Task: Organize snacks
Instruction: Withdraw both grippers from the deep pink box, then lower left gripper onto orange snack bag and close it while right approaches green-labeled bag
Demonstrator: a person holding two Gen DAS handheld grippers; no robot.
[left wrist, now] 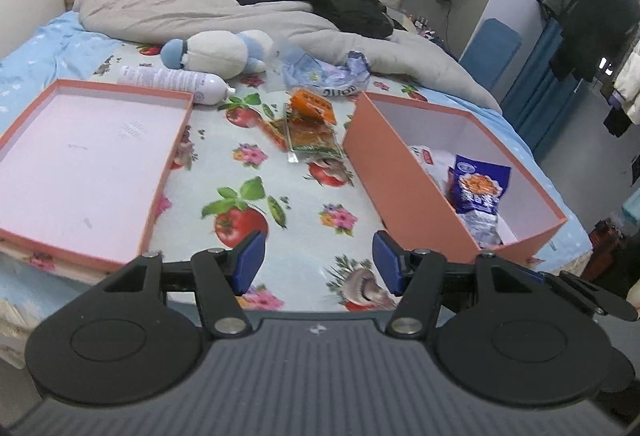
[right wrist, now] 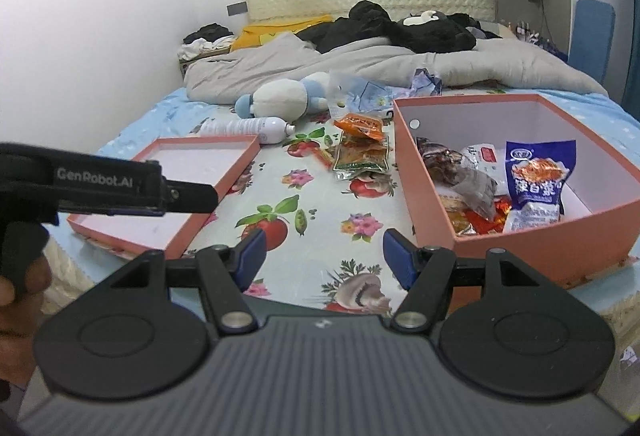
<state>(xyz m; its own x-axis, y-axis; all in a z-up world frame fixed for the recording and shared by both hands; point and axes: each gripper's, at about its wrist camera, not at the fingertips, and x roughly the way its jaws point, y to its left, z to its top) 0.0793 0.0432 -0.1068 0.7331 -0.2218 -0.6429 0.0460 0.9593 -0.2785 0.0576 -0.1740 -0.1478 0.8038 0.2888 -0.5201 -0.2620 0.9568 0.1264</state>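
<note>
A deep pink box stands on the bed at the right and holds several snack packets, among them a blue bag. Loose orange snack packets lie on the sheet between the box and its shallow pink lid at the left. My left gripper is open and empty, low over the sheet's front edge. My right gripper is open and empty beside the box's near left corner.
A white bottle, a blue-white plush toy and crumpled plastic bags lie behind the snacks. A grey quilt and black clothes cover the far bed. The other hand-held gripper's body crosses the right wrist view at left.
</note>
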